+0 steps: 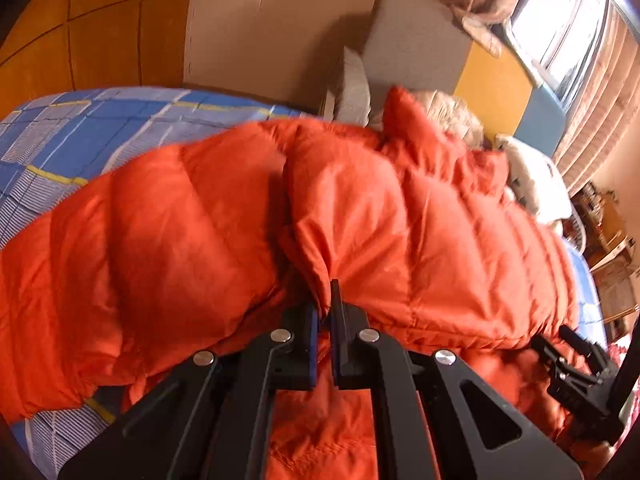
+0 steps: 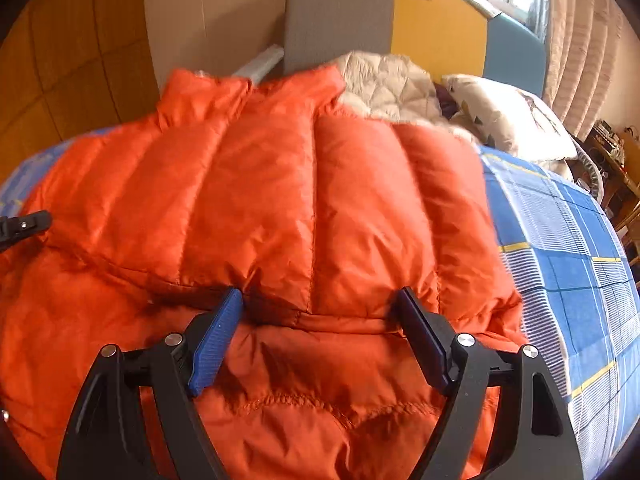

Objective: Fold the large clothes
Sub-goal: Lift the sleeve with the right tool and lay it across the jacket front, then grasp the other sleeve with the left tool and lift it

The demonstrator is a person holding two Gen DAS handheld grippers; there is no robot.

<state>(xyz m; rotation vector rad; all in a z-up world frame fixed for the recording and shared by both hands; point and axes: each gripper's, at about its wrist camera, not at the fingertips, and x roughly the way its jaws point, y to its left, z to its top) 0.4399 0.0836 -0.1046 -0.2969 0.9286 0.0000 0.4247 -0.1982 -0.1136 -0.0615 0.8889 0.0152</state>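
An orange puffer jacket (image 1: 224,216) lies spread on a bed with a blue checked sheet (image 1: 80,128); in the right wrist view the jacket (image 2: 280,184) has its upper part folded over, collar toward the headboard. My left gripper (image 1: 326,304) is shut on a pinched fold of the orange fabric at the jacket's edge. My right gripper (image 2: 320,320) is open, its blue pads on either side of the folded jacket's near edge. The right gripper also shows in the left wrist view (image 1: 576,360), and the left gripper's tip shows at the left edge of the right wrist view (image 2: 24,224).
A cream quilted garment (image 2: 392,84) and a patterned pillow (image 2: 508,116) lie near the headboard (image 2: 340,12). Grey cushions (image 1: 416,36), a window with curtains (image 1: 568,28) and cluttered shelves (image 1: 608,240) are at the right. The blue sheet (image 2: 568,260) shows bare right of the jacket.
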